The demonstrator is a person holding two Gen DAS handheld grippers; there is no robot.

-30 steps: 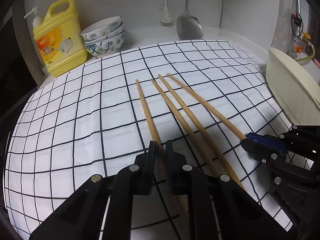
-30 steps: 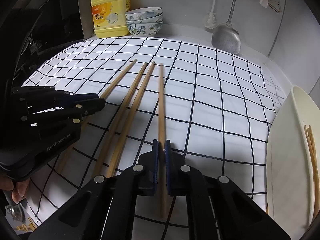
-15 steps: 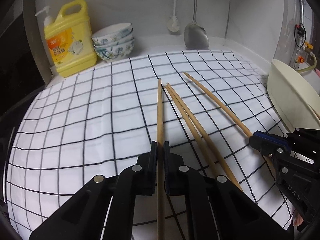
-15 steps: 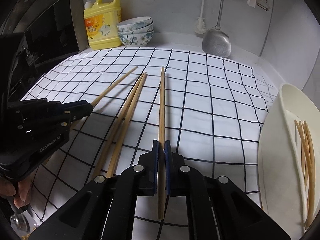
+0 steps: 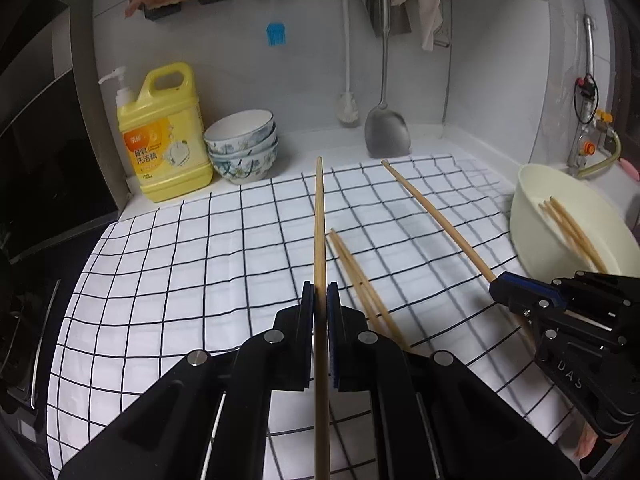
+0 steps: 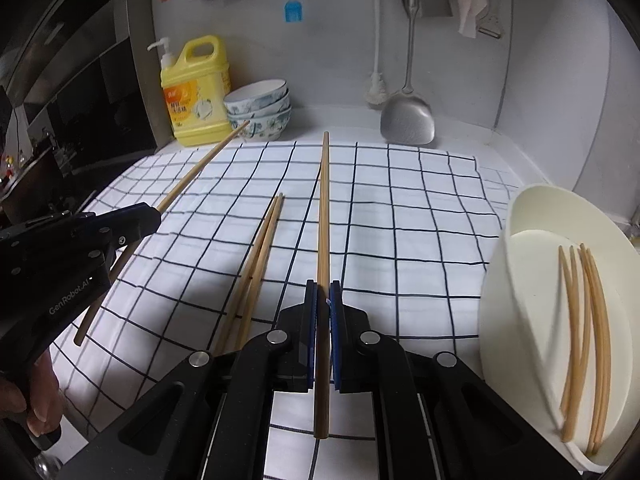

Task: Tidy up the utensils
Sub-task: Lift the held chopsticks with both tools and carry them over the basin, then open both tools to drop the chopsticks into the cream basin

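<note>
While each of my two black grippers carries one long, round, pale-wood chopstick clear of the white black-checked cloth (image 5: pixel 168 264), the relation I steer by is where the cream oval plastic basin (image 6: pixel 520 280) lies: at the cloth's right edge, to the right of both tools and nearer my right gripper (image 6: pixel 323 312), which sits just beside its rim, than my left gripper (image 5: pixel 320 312). The right gripper's blue-padded jaws are pressed tight on the right-hand chopstick (image 6: pixel 323 216), with its butt end sticking out behind the pads and its tip pointing toward the cloth's far edge. The left gripper is clamped the same way on the left-hand chopstick (image 5: pixel 319 220), whose long axis also runs straight ahead along the fingers. In the basin several like chopsticks (image 6: pixel 584 320) already lie lengthwise, so I judge each held stick needs swinging right and turning to that line before it is let go. A pair of bare wooden chopsticks (image 5: pixel 356 276) is left flat near the cloth's middle, touching side by side, between the two tools. The sticks look smooth, slim and stiff, and likely to roll; the cloth is soft and slightly rumpled, the basin glossy with sloping walls.
</note>
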